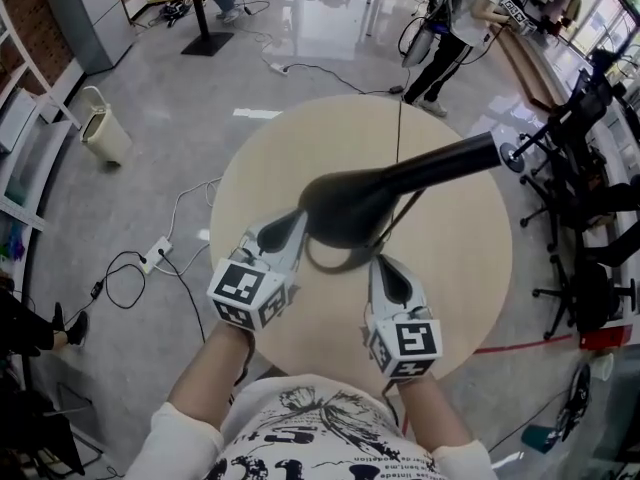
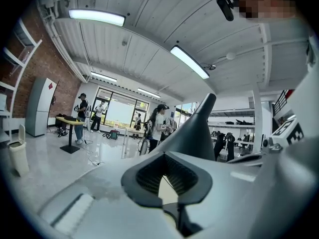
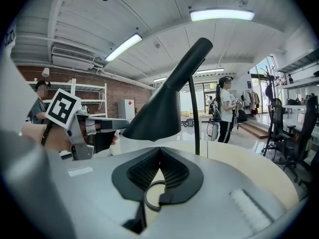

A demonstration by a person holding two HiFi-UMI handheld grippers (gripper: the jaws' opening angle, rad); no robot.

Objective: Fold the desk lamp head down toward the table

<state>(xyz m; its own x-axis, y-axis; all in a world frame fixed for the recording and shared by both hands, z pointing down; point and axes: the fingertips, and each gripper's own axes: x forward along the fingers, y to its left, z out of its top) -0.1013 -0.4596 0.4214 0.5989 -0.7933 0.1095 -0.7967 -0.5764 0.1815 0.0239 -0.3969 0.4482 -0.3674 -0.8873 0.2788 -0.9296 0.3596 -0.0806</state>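
A black desk lamp stands on the round beige table (image 1: 460,258). Its cone-shaped head (image 1: 345,208) hangs over the table's middle, and its arm (image 1: 440,163) runs up to the right. A dark ring (image 1: 330,260) lies on the table under the head. My left gripper (image 1: 298,218) is shut, its tip against the left side of the head. My right gripper (image 1: 383,263) is shut, its tip at the ring's right end below the head. The left gripper view has the lamp head (image 2: 194,131) just past the left gripper (image 2: 167,153). The right gripper view has the lamp head (image 3: 154,116) above the right gripper (image 3: 159,149).
Black office chairs (image 1: 580,168) crowd the floor right of the table. A person (image 1: 455,18) stands far behind it. A white bin (image 1: 100,128) and a power strip with cables (image 1: 155,256) lie on the floor at the left.
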